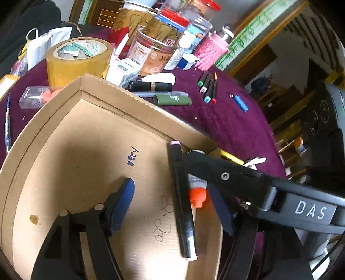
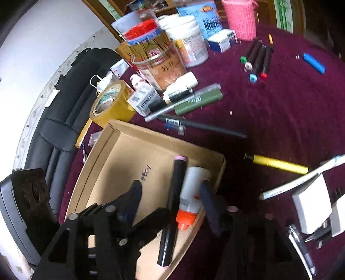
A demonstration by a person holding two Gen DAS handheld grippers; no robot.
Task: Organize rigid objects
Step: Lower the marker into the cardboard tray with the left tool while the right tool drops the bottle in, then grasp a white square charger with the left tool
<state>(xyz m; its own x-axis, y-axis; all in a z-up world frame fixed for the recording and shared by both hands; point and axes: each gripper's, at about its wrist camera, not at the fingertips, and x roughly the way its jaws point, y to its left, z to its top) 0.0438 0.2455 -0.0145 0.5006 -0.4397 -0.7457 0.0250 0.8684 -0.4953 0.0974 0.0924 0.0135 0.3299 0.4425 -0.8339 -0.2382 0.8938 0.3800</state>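
Markers aside, the cardboard box lies under both tongs, holding a black marker and a glue bottle (orange cap) side by side. Left tongs are spread around the marker; right tongs are spread around both items.

I count one cardboard tray on my desk, and two things lie in it: one black marker and one white glue bottle with an orange cap. Beyond the tray I see four markers lying together in a bunch, one blue lighter, one yellow pen, one roll of brown tape, one green tube, one black lipstick, one pink knitted holder and two red-lidded jars, as far as I can tell
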